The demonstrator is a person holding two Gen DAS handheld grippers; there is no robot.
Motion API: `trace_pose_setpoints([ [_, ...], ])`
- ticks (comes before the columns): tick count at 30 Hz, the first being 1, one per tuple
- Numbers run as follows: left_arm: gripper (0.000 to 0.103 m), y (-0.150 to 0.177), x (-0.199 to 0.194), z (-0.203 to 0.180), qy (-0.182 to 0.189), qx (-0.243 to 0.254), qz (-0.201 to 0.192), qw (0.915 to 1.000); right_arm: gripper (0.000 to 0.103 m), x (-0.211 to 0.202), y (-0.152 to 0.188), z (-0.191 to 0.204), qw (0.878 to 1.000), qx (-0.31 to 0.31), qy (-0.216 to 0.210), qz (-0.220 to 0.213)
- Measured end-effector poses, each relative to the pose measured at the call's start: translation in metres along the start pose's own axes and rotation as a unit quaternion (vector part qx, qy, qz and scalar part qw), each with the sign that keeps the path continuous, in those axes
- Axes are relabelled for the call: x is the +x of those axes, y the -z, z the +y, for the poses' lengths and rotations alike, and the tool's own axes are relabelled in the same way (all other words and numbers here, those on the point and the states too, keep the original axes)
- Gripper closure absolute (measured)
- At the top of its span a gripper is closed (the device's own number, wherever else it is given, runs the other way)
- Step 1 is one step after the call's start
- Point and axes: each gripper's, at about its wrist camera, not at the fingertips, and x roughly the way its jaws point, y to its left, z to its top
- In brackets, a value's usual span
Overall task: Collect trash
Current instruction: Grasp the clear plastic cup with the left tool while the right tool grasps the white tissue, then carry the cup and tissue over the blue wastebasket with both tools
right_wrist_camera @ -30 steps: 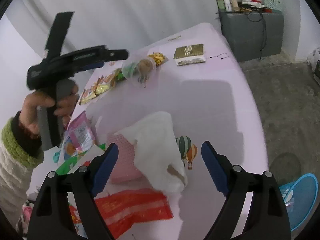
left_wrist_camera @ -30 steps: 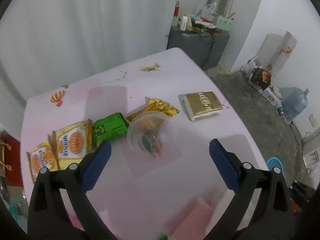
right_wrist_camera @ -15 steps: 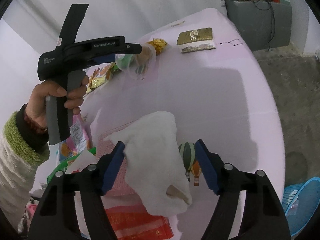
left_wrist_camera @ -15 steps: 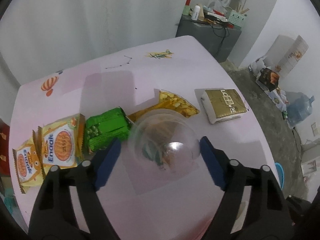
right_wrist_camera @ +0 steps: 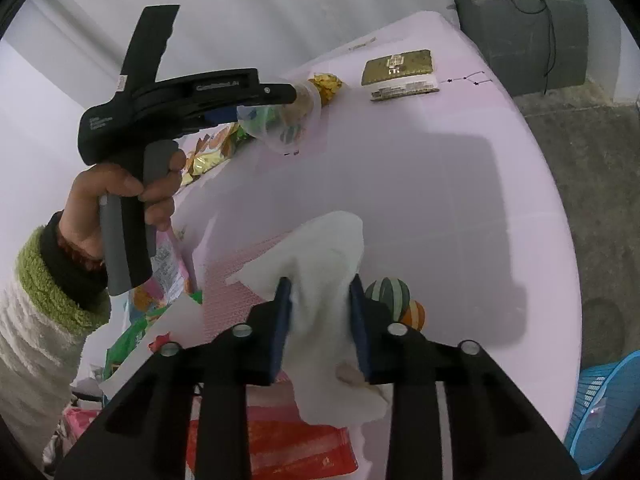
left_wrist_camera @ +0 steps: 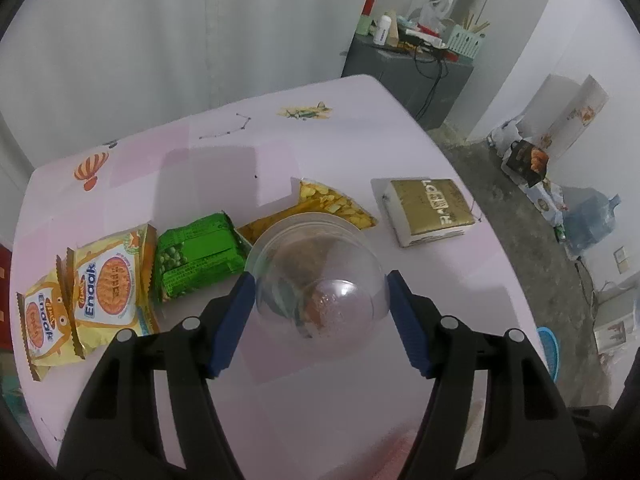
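My left gripper [left_wrist_camera: 320, 296] is shut on a clear plastic cup [left_wrist_camera: 320, 272] with scraps inside and holds it above the pink table [left_wrist_camera: 224, 152]. The cup also shows in the right wrist view [right_wrist_camera: 286, 120], held in the left gripper [right_wrist_camera: 256, 114]. My right gripper [right_wrist_camera: 320, 320] is shut on a crumpled white tissue [right_wrist_camera: 320, 264] that lies over a pink pad [right_wrist_camera: 240, 276] near the table's front.
Snack packets lie on the table: two yellow Enaak packs [left_wrist_camera: 96, 284], a green pack [left_wrist_camera: 200, 256], an open yellow chip bag [left_wrist_camera: 332, 204]. A gold tissue pack [left_wrist_camera: 430, 210] lies to the right. A red wrapper [right_wrist_camera: 288, 444] and a blue basket [right_wrist_camera: 608, 412] are close by.
My left gripper moved onto the clear cup and closed on it. My right gripper came down over the white tissue and closed on it.
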Motion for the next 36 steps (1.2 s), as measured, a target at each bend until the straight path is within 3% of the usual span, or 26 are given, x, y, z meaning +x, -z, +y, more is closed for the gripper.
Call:
trace_pose_setpoints([
  [10,0.040,0.007,-0.043,-0.002,0.003,-0.011,-0.026,0.9996,0.081,-0.026,0.002,0.004,0.999,0.004,-0.017,-0.032],
  [24,0.040,0.028,-0.133,0.000,0.019,-0.024,-0.090,0.9955,0.085,-0.084,0.006,0.022,0.994,0.000,-0.057,-0.090],
  [36,0.040,0.060,-0.207,-0.031,0.050,-0.001,-0.125,0.9908,0.085,-0.155,0.049,0.019,0.985,0.032,-0.049,-0.161],
])
